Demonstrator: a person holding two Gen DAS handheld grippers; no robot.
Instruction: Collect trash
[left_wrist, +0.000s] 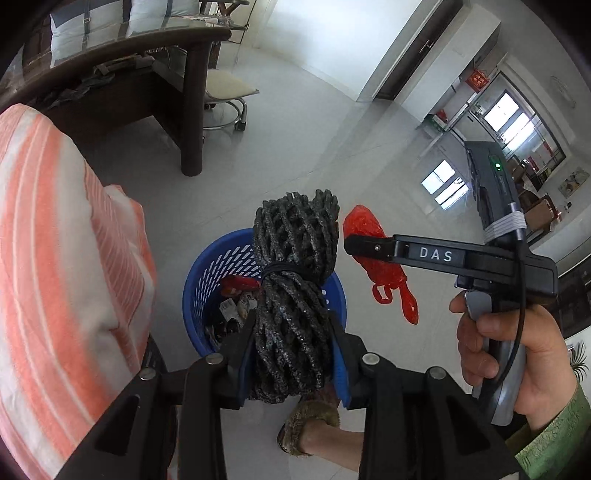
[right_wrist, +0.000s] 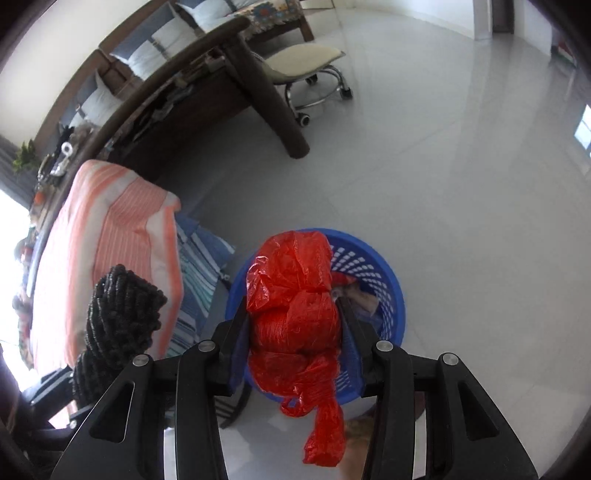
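Left gripper (left_wrist: 293, 354) clenched on a bundle of dark foam netting (left_wrist: 295, 280), cinched at the waist by a black band, long axis running straight out along the fingers and tipped up past the jaws. Directly beneath and beyond it, the blue perforated wastebasket (left_wrist: 207, 273) on the white tile floor (left_wrist: 295, 147), wrappers already lying at the bottom. Right gripper (right_wrist: 295, 325) clamped around a knotted red plastic bag (right_wrist: 295, 295), tail and handle loops dangling below the jaws, long axis likewise in line with the fingers. Same wastebasket (right_wrist: 384, 280) under and just ahead of that load. Both loads poised above the basket mouth, neither touching the rim as far as can be told; the netting appears more centred over the opening, the red bag hanging nearer the basket's near edge. Likely next: a release straight down, netting first. Beside the basket, an orange-and-white striped cushion (left_wrist: 55, 258); farther off, a dark wooden bench (left_wrist: 155, 74) and a wheeled stool (left_wrist: 225, 88).
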